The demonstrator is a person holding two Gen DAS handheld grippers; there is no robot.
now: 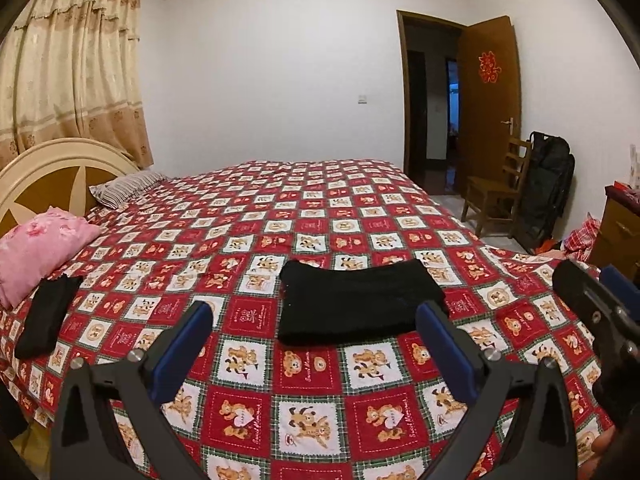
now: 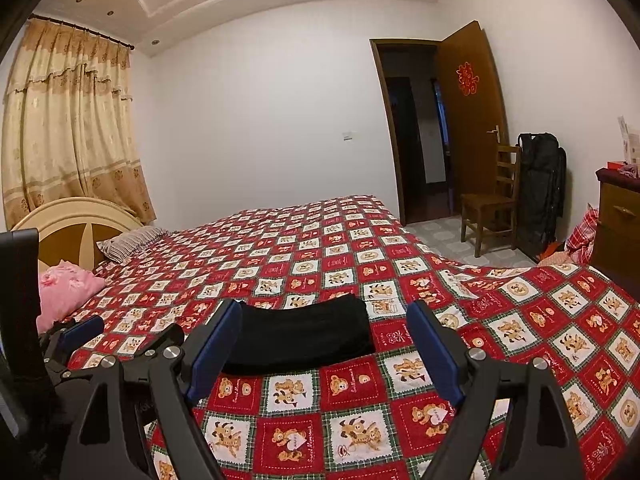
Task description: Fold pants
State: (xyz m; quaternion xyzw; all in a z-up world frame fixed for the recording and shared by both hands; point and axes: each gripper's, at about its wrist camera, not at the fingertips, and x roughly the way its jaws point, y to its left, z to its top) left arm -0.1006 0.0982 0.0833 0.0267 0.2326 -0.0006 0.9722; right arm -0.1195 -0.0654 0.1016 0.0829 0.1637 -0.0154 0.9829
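A red checked bear-print bedspread spreads beneath and ahead. Far left lie a pink pillow and, beyond it, a striped pillow by the cream headboard, with beige curtains above. Far right ahead, a wooden chair and black bag stand beside the open brown door.

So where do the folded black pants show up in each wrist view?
Left wrist: folded black pants lie centre frame on the bedspread, between and just beyond the open tongs.
Right wrist: the pants sit left of centre, against the left finger.
Shared landmark: pink pillow at the left edge.
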